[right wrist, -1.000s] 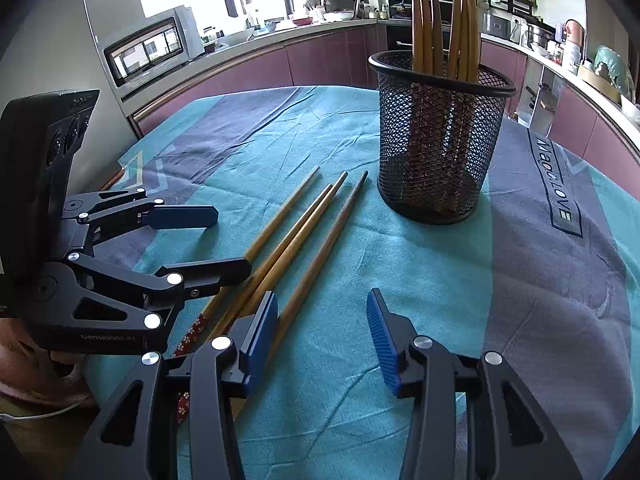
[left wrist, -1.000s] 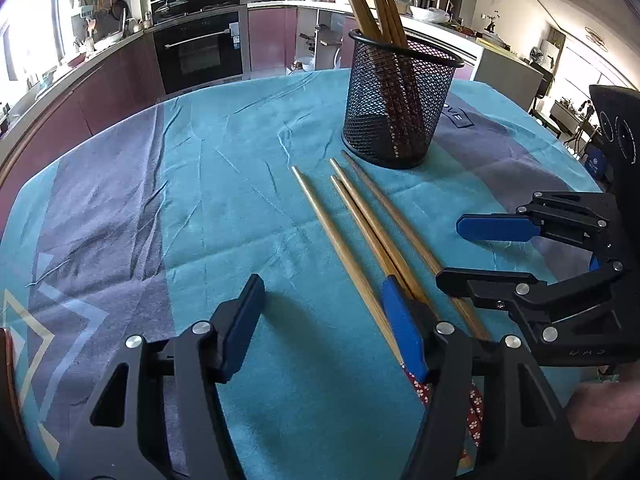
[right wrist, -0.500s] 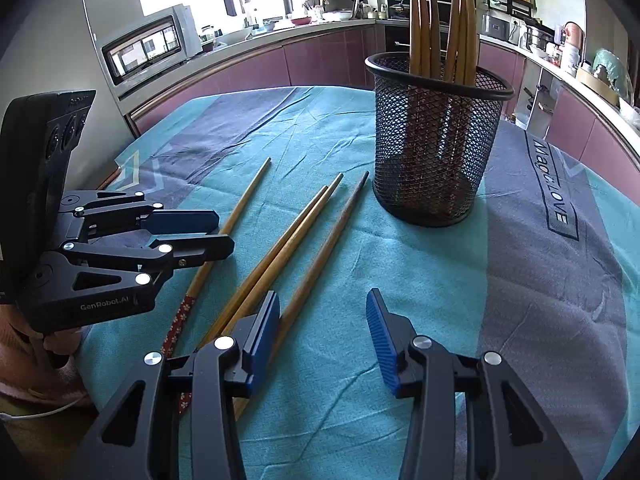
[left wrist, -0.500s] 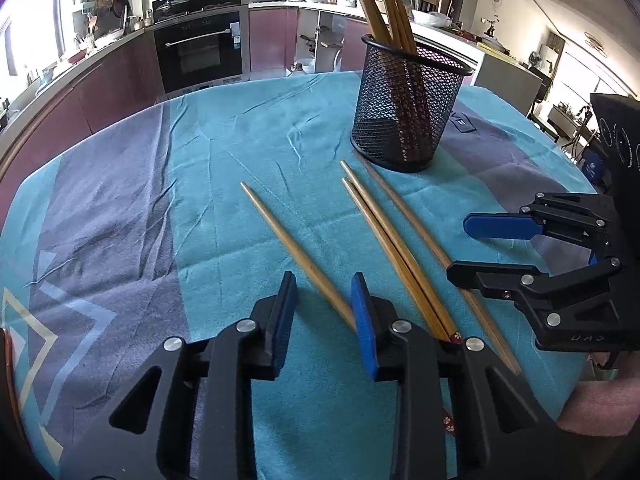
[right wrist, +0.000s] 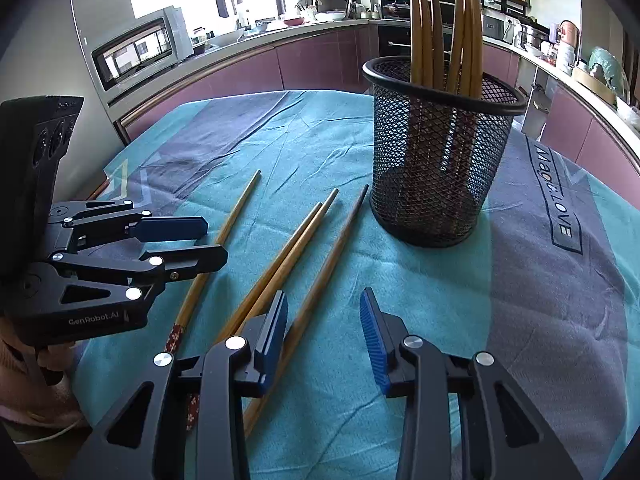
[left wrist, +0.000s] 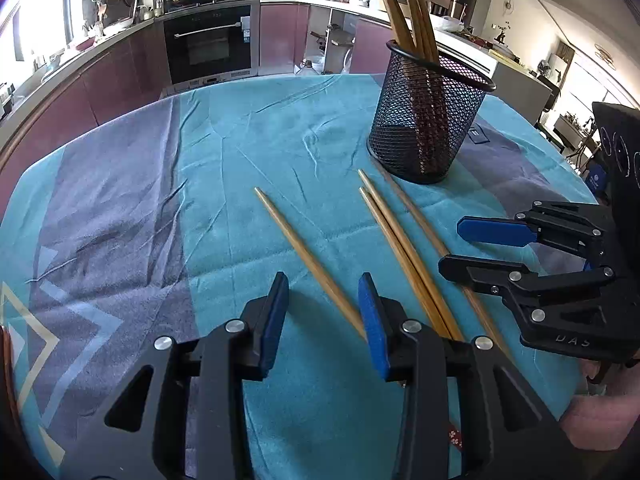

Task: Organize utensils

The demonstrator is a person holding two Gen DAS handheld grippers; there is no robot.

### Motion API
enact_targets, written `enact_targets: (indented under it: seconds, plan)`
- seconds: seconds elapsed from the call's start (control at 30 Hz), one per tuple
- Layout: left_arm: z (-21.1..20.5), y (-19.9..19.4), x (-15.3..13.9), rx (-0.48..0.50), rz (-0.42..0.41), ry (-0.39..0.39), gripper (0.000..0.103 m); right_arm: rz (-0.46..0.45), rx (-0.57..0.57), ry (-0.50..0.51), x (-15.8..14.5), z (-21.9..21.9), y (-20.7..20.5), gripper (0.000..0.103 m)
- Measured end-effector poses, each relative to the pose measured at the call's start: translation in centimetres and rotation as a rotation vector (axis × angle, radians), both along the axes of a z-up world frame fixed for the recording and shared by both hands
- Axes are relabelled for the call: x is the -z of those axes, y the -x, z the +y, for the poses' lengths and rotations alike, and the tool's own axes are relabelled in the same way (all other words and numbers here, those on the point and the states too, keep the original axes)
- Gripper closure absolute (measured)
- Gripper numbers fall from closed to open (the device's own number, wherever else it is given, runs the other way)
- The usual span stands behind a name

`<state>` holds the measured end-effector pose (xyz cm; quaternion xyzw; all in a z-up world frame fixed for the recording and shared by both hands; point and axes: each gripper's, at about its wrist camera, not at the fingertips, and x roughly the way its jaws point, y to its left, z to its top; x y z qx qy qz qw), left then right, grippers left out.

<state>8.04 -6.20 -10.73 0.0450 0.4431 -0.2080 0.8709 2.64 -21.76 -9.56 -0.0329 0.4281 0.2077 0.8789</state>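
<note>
Bamboo chopsticks (left wrist: 404, 248), four loose beside the mesh holder (left wrist: 428, 128), flowered ends hidden under left gripper (left wrist: 322, 312), jaws apart, right gripper (right wrist: 324, 332) likewise apart, both empty

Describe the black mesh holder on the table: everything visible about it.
The mesh holder is a black cup of what looks like wire mesh, with a solid rolled rim and base ring. It stands upright on the teal and grey tablecloth, beyond both grippers and touched by neither. Several wooden chopsticks stand in it, tips up, leaning against the rim; their lower parts show through the mesh. The loose chopsticks on the cloth point toward its base; whether any touches it is unclear.
</note>
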Motion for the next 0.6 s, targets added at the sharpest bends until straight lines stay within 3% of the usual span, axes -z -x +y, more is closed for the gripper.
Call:
enact_targets:
  seconds: [0.37,0.6]
  plan:
    - [-0.52,-0.28,0.05,-0.011,-0.009,-0.007,0.069,-0.004,0.006,0.008,0.18,0.29,-0.68,0.078]
    - [-0.53,-0.61,0.13,-0.016,0.003,0.008,0.080,0.004,-0.003,0.004,0.08,0.15,-0.85,0.087]
